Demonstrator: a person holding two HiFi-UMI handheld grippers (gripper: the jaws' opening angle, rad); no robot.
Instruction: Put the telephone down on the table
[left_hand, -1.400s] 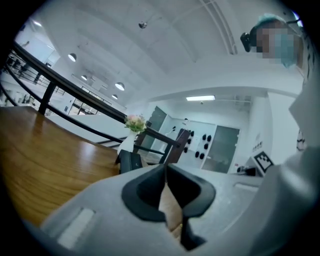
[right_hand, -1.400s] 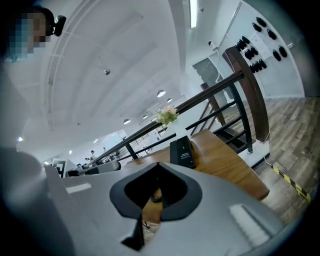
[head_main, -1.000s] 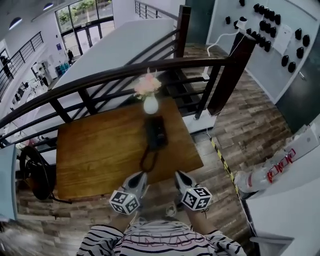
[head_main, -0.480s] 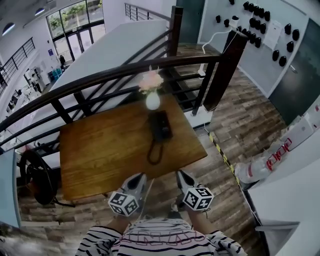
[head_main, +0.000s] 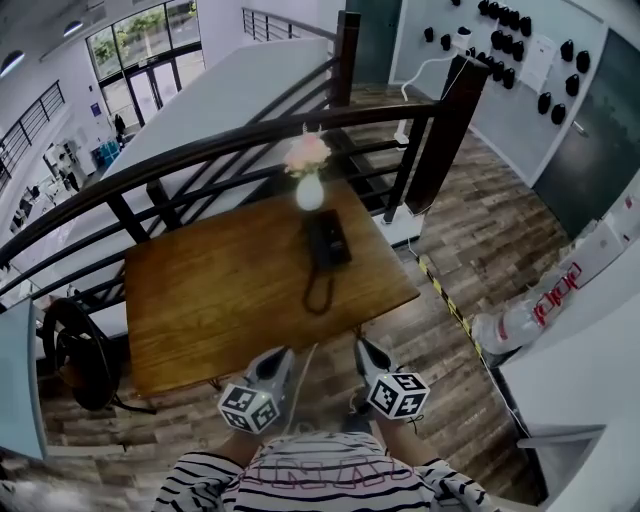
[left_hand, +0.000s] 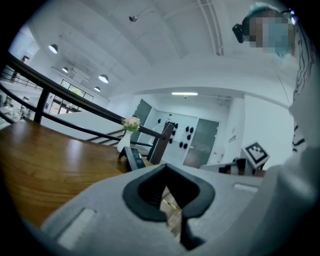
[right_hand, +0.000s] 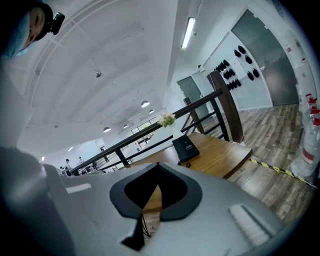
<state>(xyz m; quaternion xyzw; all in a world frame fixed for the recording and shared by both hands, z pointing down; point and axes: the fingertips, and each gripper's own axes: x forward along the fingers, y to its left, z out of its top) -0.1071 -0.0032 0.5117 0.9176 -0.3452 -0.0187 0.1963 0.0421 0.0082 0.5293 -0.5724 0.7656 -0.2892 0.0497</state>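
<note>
A black telephone (head_main: 327, 240) lies on the wooden table (head_main: 210, 290) near its far right side, its coiled cord (head_main: 318, 292) looping toward me. Both grippers hang side by side just off the table's near edge, above the floor. My left gripper (head_main: 280, 356) is shut and holds nothing, and the same goes for my right gripper (head_main: 365, 349). The left gripper view shows the shut jaws (left_hand: 166, 175) with the telephone (left_hand: 134, 157) well beyond them. In the right gripper view the gripper (right_hand: 157, 171) also points toward the distant telephone (right_hand: 185, 147).
A white vase of pink flowers (head_main: 309, 188) stands just behind the telephone. A black railing (head_main: 230, 150) runs behind the table. A dark bag (head_main: 75, 355) sits on the floor at left. Yellow-black tape (head_main: 445, 297) and a white counter (head_main: 580, 380) lie to the right.
The table and telephone have drifted up and away in the head view: both grippers have drawn back from the table's near edge together. The jaws stayed shut.
</note>
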